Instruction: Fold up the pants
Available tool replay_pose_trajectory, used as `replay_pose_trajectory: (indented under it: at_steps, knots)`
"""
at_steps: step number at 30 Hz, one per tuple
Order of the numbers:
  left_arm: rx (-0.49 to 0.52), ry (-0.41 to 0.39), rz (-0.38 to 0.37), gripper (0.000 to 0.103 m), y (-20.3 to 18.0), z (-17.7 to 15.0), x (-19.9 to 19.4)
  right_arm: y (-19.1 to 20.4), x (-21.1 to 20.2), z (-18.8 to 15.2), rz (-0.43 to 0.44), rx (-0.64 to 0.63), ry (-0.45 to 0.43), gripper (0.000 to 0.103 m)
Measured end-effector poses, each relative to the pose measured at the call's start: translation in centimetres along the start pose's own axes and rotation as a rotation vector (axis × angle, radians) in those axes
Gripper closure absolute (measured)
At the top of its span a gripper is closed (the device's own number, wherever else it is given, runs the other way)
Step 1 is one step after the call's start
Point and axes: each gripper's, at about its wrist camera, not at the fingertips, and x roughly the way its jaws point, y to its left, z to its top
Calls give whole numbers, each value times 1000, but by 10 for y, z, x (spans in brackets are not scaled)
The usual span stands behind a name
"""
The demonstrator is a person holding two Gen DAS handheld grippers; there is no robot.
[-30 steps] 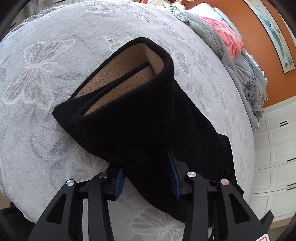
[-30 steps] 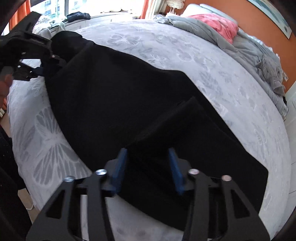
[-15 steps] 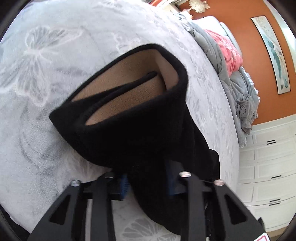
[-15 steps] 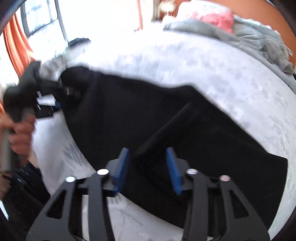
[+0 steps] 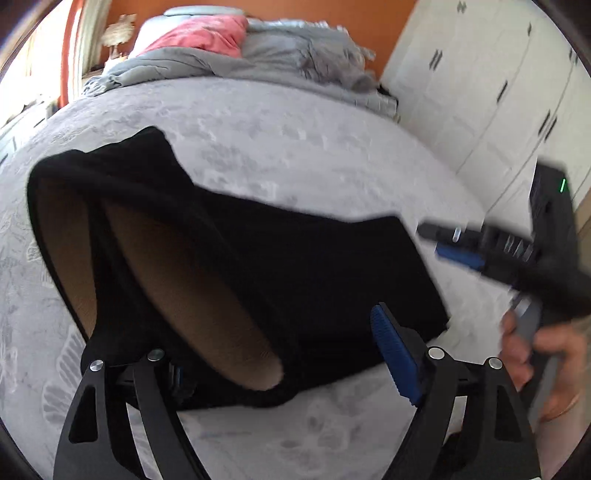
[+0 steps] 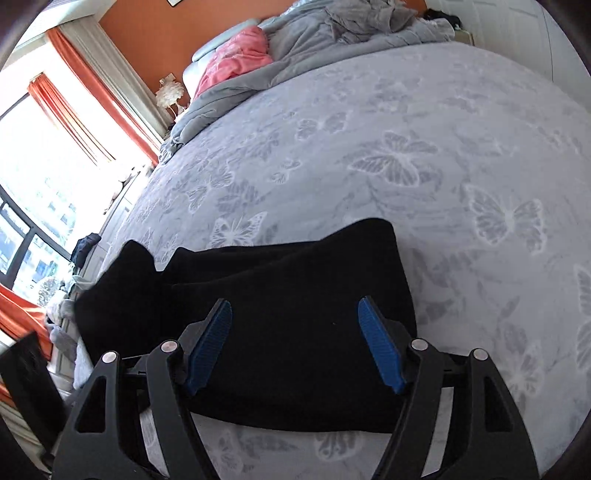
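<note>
The pants (image 6: 295, 332) lay folded in a black bundle on the bed (image 6: 406, 147), tan fleece lining showing at the open end. Both grippers had just been opening: the left gripper (image 5: 280, 354) stood spread around the bundle, the right gripper (image 6: 295, 343) spread above it, neither pinching anything. Looked like thick, soft, floppy fabric, fairly heavy. I'd grab it at the folded edge through all layers so nothing slides apart.

My bed (image 6: 424, 155) wears a grey butterfly-print cover, with a rumpled grey duvet (image 6: 332, 33) and pink blanket (image 6: 236, 59) at its head. Orange walls (image 6: 155, 33), orange curtains (image 6: 96, 92) beside a bright window (image 6: 33, 155), white wardrobe (image 5: 480, 85).
</note>
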Motion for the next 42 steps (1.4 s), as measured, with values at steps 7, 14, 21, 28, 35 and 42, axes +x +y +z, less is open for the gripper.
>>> replay_pose_trajectory:
  at_steps: [7, 14, 21, 28, 35, 42]
  knots:
    - [305, -88, 68, 16, -39, -67, -25, 64, 18, -9, 173, -109, 101, 22]
    - [240, -257, 74, 16, -5, -83, -77, 142, 48, -25, 184, -358, 183, 13]
    - [-54, -271, 178, 16, 81, -62, -105, 192, 71, -50, -18, -621, 65, 59]
    - [-195, -265, 158, 16, 133, -54, -130, 99, 25, 13, 309, -45, 64, 96]
    - [-211, -164, 89, 16, 127, -44, -100, -18, 51, 0, 148, 224, 287, 66]
    - [-174, -154, 99, 16, 101, -33, -79, 19, -17, -12, 202, -54, 147, 29]
